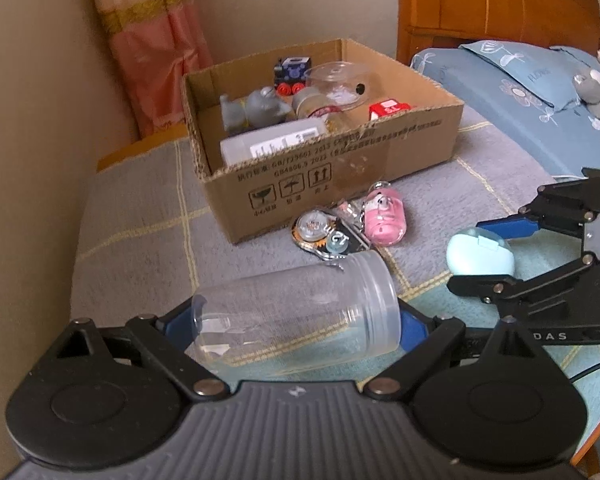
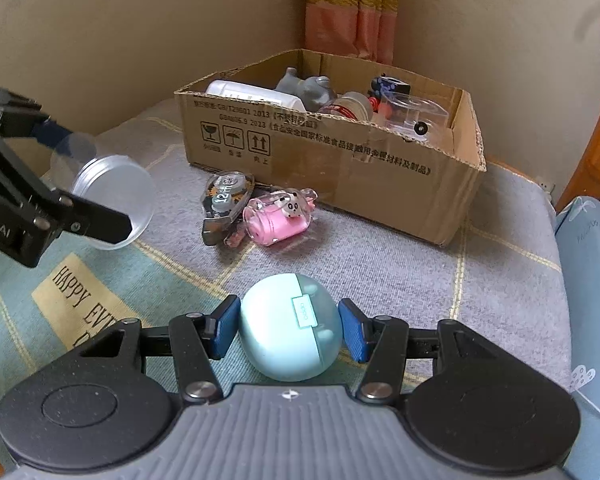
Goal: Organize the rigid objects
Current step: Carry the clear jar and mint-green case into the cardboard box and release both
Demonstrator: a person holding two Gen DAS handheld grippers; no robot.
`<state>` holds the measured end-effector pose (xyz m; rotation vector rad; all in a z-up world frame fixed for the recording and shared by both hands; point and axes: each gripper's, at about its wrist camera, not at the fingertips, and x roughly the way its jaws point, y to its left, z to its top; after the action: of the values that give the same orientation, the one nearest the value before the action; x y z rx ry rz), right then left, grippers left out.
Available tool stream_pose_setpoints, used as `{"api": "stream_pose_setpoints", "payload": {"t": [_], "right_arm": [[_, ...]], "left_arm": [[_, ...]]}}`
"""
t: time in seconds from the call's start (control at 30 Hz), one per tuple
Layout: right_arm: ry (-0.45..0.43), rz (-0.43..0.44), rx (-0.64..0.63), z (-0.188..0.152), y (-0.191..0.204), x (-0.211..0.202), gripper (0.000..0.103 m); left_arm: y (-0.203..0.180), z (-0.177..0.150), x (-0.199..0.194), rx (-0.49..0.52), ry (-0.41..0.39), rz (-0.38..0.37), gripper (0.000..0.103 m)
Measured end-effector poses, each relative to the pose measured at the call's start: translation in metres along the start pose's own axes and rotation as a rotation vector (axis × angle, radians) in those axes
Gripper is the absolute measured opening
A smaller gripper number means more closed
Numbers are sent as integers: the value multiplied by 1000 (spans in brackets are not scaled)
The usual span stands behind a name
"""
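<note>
My left gripper [image 1: 296,326] is shut on a clear plastic jar [image 1: 296,312] lying sideways between its blue pads, its mouth to the right; the jar also shows in the right wrist view [image 2: 112,196]. My right gripper [image 2: 290,330] is shut on a mint earbud case [image 2: 290,326], held just above the blanket; the case also shows in the left wrist view [image 1: 480,252]. A pink capsule toy [image 2: 278,220] and a correction-tape dispenser [image 2: 226,200] lie in front of the cardboard box [image 2: 340,176], which holds several items.
The box [image 1: 340,164] stands at the back of a grey checked blanket [image 2: 420,272] by the wall corner and a pink curtain [image 1: 152,40]. A blue pillow [image 1: 532,80] and wooden headboard [image 1: 500,4] are at the right.
</note>
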<state>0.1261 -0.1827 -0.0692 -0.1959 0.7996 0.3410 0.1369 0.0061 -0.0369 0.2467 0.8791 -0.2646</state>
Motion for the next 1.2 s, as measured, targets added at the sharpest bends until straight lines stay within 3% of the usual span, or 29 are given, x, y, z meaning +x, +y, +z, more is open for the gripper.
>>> {"api": "stream_pose_setpoints", "payload": {"t": [0.33,0.77,1.2], "right_arm": [[13,16,-33,13,-9,-20,59],[-81,-18,7,75,-46,-48,59],[-66,-55,62,127,-74,9,59]], "left_arm": [[5,27,-25,64,-65,-8,94],[26,95,-20,132,-120,-10,94],[49,166,29,94,-131,15,94]]}}
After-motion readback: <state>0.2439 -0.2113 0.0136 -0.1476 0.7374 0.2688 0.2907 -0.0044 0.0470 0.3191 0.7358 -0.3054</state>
